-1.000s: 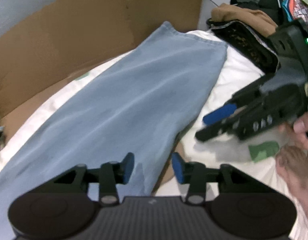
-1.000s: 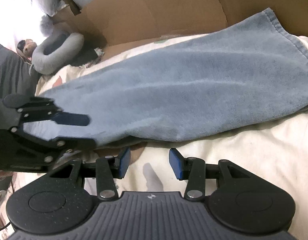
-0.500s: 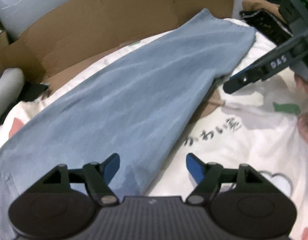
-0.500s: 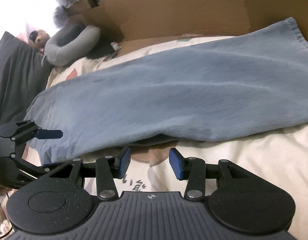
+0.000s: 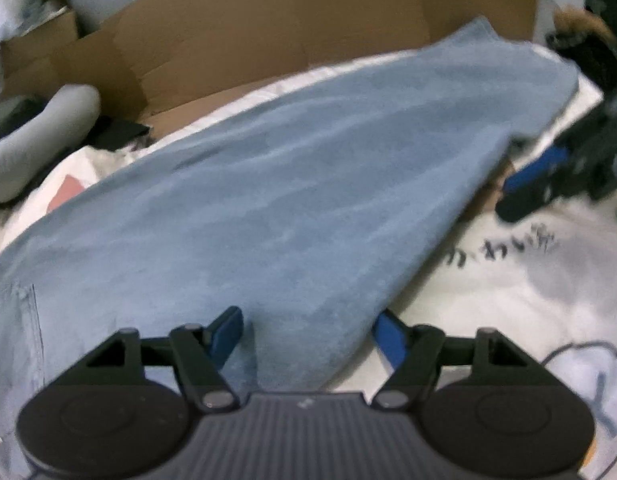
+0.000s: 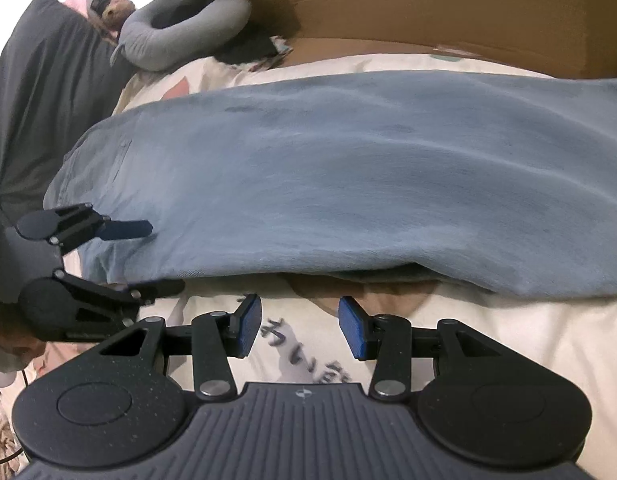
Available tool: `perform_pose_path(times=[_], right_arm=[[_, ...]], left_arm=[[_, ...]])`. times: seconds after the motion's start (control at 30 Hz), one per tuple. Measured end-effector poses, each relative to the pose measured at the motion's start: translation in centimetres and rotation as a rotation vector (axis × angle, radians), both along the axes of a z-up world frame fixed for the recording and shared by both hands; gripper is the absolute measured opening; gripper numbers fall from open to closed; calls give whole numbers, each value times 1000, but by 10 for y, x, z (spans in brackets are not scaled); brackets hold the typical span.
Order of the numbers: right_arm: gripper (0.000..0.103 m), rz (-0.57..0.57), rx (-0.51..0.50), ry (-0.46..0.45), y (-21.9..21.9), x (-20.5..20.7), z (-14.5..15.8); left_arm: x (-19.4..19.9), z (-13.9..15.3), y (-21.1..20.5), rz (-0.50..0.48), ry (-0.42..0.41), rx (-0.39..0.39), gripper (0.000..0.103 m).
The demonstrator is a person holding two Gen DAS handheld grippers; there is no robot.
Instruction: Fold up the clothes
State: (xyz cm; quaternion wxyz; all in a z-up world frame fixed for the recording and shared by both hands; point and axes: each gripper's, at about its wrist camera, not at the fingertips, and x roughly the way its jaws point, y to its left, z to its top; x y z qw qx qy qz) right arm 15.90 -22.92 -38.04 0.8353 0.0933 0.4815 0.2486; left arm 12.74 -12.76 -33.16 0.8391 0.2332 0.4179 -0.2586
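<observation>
1. jeans [image 5: 308, 184]: light blue, spread flat across the bed [image 6: 508, 340].
2. left claw [image 5: 306, 338]: jaws closing over the jeans' near edge, pads not yet pressing.
3. right claw [image 6: 300, 326]: open, empty, just beside the jeans.

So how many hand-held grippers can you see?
2. The left hand-held gripper sits over the near edge of the blue jeans, jaws closing, not gripping yet. The right hand-held gripper is open over the white bedsheet, beside the jeans.
</observation>
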Motion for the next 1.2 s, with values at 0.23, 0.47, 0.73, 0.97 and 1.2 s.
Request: perform_pose_path(times=[0.23, 0.47, 0.73, 0.97, 1.2], right_arm=[[50, 36, -19, -45, 28, 11, 9], [50, 46, -38, -74, 54, 30, 11], [50, 115, -117, -43, 93, 38, -9], [45, 106, -115, -33, 88, 25, -9], [40, 102, -103, -10, 85, 27, -10]], left_arm=[[14, 15, 7, 46, 24, -104, 8], [26, 25, 10, 95, -8, -174, 6], [26, 21, 10, 97, -6, -173, 9], [18, 17, 11, 114, -14, -146, 26], [-10, 12, 24, 145, -93, -18, 63]])
